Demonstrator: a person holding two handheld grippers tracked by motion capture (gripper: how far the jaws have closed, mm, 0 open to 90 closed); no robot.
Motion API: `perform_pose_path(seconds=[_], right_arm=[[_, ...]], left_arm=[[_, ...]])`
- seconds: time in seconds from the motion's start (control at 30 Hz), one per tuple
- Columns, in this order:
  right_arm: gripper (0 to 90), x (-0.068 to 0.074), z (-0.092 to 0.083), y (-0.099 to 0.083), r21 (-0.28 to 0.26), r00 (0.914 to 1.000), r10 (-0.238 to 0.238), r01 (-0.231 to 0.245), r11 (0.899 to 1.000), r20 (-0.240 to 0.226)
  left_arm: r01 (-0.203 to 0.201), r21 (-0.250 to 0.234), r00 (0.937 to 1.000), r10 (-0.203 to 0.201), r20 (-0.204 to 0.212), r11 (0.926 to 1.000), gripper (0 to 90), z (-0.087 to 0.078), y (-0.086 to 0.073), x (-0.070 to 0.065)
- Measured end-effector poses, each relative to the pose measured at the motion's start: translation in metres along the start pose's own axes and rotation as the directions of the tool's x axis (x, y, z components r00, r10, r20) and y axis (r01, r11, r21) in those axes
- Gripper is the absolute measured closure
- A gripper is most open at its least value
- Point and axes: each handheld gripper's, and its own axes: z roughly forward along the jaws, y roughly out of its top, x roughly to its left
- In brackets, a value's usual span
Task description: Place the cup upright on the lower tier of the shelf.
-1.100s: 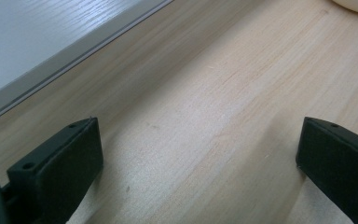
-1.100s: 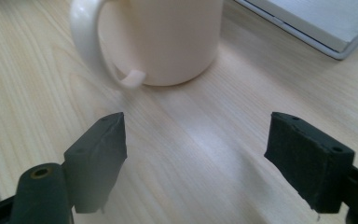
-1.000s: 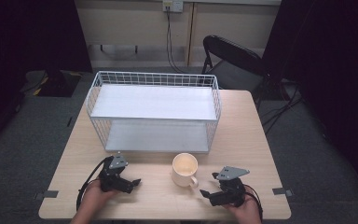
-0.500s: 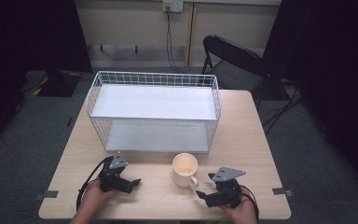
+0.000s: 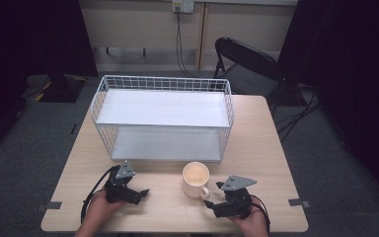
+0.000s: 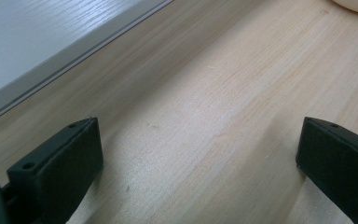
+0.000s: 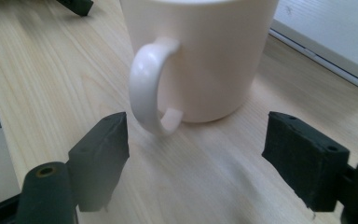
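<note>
So, going left to right: the left gripper [image 5: 137, 191] sat low on the desk [image 5: 271, 148] near the front edge, held in the person's left hand [image 5: 98, 210], jaws spread wide apart with nothing but bare wood between them. It looked parked, pointing right toward the middle, probably just out of the way while the other side did the work. Behind it stood the white wire basket [image 5: 163, 118] with its two white shelves, open side facing the person, which I'd guess was where stuff was meant to go.

Just in front of the basket's lower shelf, right of centre, stood the cream mug [image 5: 195, 178], upright and empty, handle [image 7: 149, 88] turned toward the right gripper [image 5: 213, 195]. That made sense, since the handle was the easy bit to grab. In the right gripper view the jaws were apart too, sitting either side of the handle's line but short of it, not touching anything. My read: it was lined up for a handle grab, not yet closed.
</note>
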Motion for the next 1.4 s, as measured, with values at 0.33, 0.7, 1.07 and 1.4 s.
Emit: perform_pose_path(seconds=[0.33, 0.7, 1.07, 1.4], right_arm=[[29.9, 0.005, 0.003, 0.008, -0.016, 1.0, -0.004, 0.004, 1.0, -0.008], [39.7, 0.005, 0.003, 0.012, -0.02, 0.9999, 0.012, -0.012, 1.0, -0.003], [50.9, 0.007, 0.001, 0.015, -0.026, 1.0, 0.004, -0.003, 1.0, 0.006], [62.5, 0.005, -0.004, 0.015, -0.032, 0.9992, 0.006, -0.005, 0.999, 0.039]], left_arm=[[-0.001, 0.0, 1.0, 0.001, 0.001, 1.0, 0.0, 0.0, 0.0, 0.0], [0.0, 0.0, 1.0, 0.0, 0.0, 1.0, 0.0, 0.0, 0.0, 0.0], [0.0, 0.0, 1.0, 0.0, 0.0, 1.0, 0.0, 0.0, 0.0, 0.0], [0.0, 0.0, 1.0, 0.0, 0.0, 1.0, 0.0, 0.0, 0.0, 0.0]])
